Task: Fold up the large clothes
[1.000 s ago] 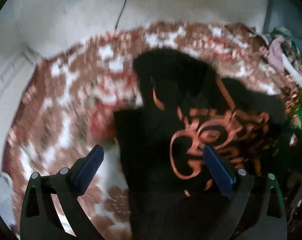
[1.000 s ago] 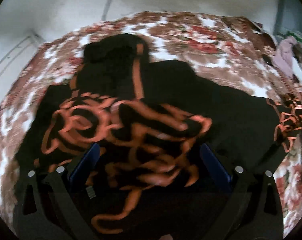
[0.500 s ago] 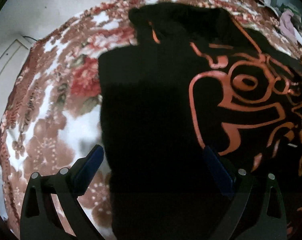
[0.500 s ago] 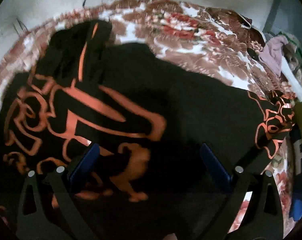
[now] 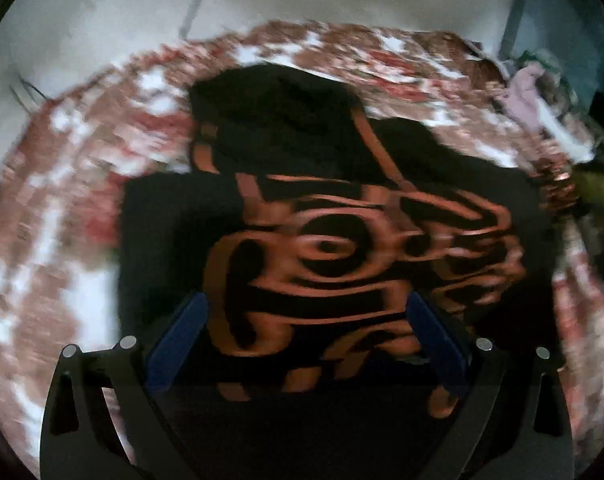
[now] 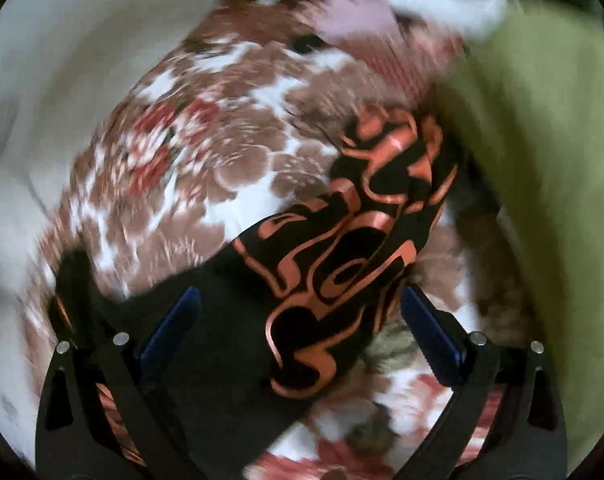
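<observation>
garment (image 5: 302, 208) on bedspread (image 5: 74, 216), seemingly flat

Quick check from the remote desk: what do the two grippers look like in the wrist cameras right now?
The left gripper and the right gripper look identical: black angular frames, silver round screws near the finger bases, flat blue pads on the inner finger faces. No cables, markings or sleeves visible.

The black garment (image 5: 174, 240) is matt cloth with a slightly shiny copper print (image 5: 322, 264); the floral bedcover (image 6: 206, 168) looks soft, woven.
</observation>
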`<state>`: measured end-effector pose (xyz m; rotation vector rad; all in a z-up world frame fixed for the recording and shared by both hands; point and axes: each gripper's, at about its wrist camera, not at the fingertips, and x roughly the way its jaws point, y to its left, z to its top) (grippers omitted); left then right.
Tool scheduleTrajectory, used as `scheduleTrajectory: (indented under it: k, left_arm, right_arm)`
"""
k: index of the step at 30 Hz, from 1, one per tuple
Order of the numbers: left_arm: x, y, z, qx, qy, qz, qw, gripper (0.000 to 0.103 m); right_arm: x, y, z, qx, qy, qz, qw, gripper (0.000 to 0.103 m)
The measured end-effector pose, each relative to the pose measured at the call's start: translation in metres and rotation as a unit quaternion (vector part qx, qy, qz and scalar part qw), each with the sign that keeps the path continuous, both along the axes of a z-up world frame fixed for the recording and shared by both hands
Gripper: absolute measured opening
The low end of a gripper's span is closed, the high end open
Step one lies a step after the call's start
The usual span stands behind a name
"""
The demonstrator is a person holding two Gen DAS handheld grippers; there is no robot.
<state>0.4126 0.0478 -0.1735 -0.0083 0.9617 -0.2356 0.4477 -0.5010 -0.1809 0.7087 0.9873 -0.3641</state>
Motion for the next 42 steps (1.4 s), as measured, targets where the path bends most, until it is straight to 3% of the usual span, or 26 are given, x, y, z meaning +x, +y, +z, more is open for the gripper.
scheduleTrajectory:
  k: [3, 8, 12, 13, 14, 17, 18, 19, 24, 27, 32, 37, 42]
  left_arm:
    - [-0.001, -0.036, 0.005, -0.016, -0.008, -0.032, 0.9993, 0.098]
    - [-0.008, -0.079, 0.008, 0.041, -0.044, -0.076, 0.9953, 0.098]
    - [-0.010, -0.086, 0.004, 0.079, -0.055, -0.095, 0.9908, 0.098]
    - [-0.008, -0.080, 0.002, 0.079, -0.051, -0.090, 0.9914, 0.098]
    - [-0.005, -0.074, -0.003, 0.070, -0.042, -0.082, 0.9933, 0.098]
    - [0.001, -0.058, -0.012, 0.027, -0.023, -0.054, 0.9979, 0.098]
    - [0.002, -0.057, -0.017, 0.019, -0.021, -0.045, 0.9986, 0.098]
    - [0.003, -0.056, -0.021, 0.015, -0.017, -0.036, 0.9991, 0.098]
    - [0.014, -0.073, -0.041, 0.013, -0.005, -0.021, 0.9997, 0.098]
    - [0.020, -0.085, -0.057, 0.041, 0.004, -0.021, 0.9989, 0.098]
    - [0.023, -0.088, -0.084, 0.051, 0.016, -0.017, 0.9984, 0.098]
    - [0.022, -0.091, -0.091, 0.068, 0.005, -0.012, 0.9976, 0.099]
    - [0.023, -0.090, -0.092, 0.063, 0.003, -0.012, 0.9979, 0.099]
  right_arm:
    - [0.009, -0.030, -0.016, -0.023, 0.024, -0.036, 0.999, 0.098]
    - [0.016, -0.065, -0.032, 0.026, -0.001, -0.070, 0.997, 0.093]
    - [0.016, -0.096, -0.053, 0.074, 0.007, -0.117, 0.990, 0.063]
    - [0.017, -0.099, -0.055, 0.071, 0.008, -0.116, 0.991, 0.061]
    - [0.018, -0.099, -0.054, 0.067, 0.002, -0.109, 0.992, 0.060]
    - [0.018, -0.101, -0.053, 0.071, -0.017, -0.103, 0.992, 0.043]
    - [0.019, -0.101, -0.054, 0.072, -0.020, -0.098, 0.992, 0.023]
    - [0.022, -0.101, -0.056, 0.071, -0.018, -0.093, 0.993, 0.012]
    - [0.024, -0.097, -0.051, 0.080, -0.050, -0.066, 0.993, 0.010]
    - [0.020, -0.091, -0.036, 0.080, -0.072, -0.054, 0.993, 0.010]
    - [0.011, -0.072, 0.017, 0.027, -0.108, -0.013, 0.994, 0.010]
    - [0.007, -0.052, 0.065, -0.004, -0.141, 0.019, 0.990, 0.009]
    - [0.002, 0.018, 0.140, -0.091, -0.196, 0.091, 0.972, 0.009]
